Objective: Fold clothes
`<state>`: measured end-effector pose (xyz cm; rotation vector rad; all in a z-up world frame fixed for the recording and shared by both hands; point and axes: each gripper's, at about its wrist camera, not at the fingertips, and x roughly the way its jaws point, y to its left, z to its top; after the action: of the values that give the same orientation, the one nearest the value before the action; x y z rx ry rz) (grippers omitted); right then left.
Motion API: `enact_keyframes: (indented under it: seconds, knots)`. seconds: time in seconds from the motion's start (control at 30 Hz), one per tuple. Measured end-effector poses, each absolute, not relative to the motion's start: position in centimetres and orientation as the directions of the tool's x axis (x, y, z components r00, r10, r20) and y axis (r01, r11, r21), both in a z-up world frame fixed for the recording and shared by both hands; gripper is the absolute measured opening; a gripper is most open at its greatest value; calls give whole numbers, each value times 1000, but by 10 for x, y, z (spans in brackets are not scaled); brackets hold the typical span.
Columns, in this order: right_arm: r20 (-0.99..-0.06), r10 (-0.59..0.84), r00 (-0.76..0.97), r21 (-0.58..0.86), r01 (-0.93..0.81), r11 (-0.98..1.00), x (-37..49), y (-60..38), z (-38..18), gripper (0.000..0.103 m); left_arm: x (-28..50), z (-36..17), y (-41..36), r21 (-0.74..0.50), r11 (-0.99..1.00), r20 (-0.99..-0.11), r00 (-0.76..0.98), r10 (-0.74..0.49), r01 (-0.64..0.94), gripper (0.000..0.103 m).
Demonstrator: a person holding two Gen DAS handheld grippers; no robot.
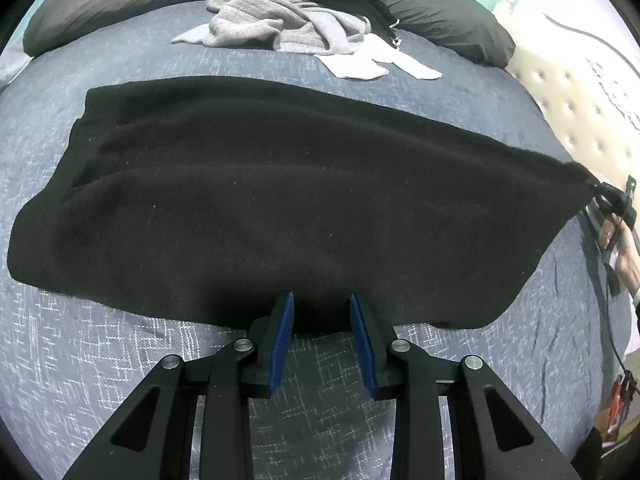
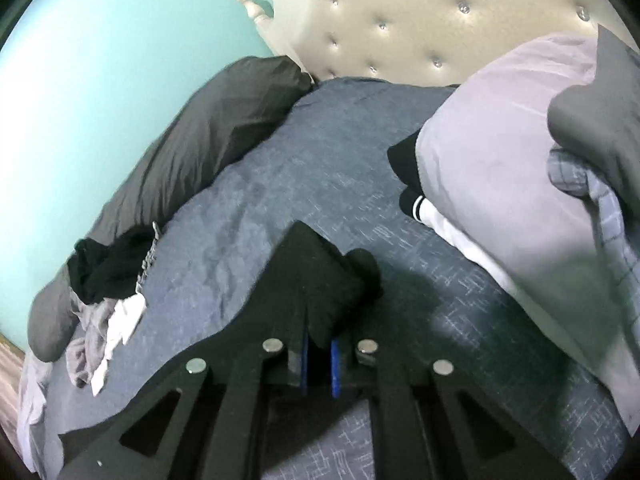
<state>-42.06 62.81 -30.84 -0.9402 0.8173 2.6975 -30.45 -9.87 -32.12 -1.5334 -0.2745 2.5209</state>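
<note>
- The black fleece garment point(image 1: 260, 200) lies spread across the blue-grey quilted bed point(image 1: 100, 360).
- Behind it sits a crumpled grey knit garment point(image 1: 276, 24), with a dark long pillow point(image 1: 440, 12) farther back.
- The left tongs point(image 1: 322, 316) sit at the garment's near edge.
- The right tongs point(image 2: 318, 352) pinch its right corner.

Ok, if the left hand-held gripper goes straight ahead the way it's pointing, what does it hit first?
Most likely the black garment. The left hand-held gripper is open, and its fingertips already sit at the garment's near edge on the blue bedspread. Whether the fingertips are above or touching the cloth is unclear.
</note>
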Motion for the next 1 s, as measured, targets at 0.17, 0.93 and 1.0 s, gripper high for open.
enact_keyframes:
  seconds: [0.17,0.93,1.0]
  knots:
    - [-676,-19,-737,435,-378,-817,-418,632,-330,7,-302,-319,-98,-242,-969,-858,-454,241,-57,32]
    - [-577,-60,-815,431,-242,-869,-417,580,-261,7,-287,-309,-116,-274,-961,-841,-479,253,-26,32]
    - [-556,-85,-827,424,-194,-885,-419,555,-236,7,-283,-306,-123,-279,-960,-836,-489,250,-15,32]
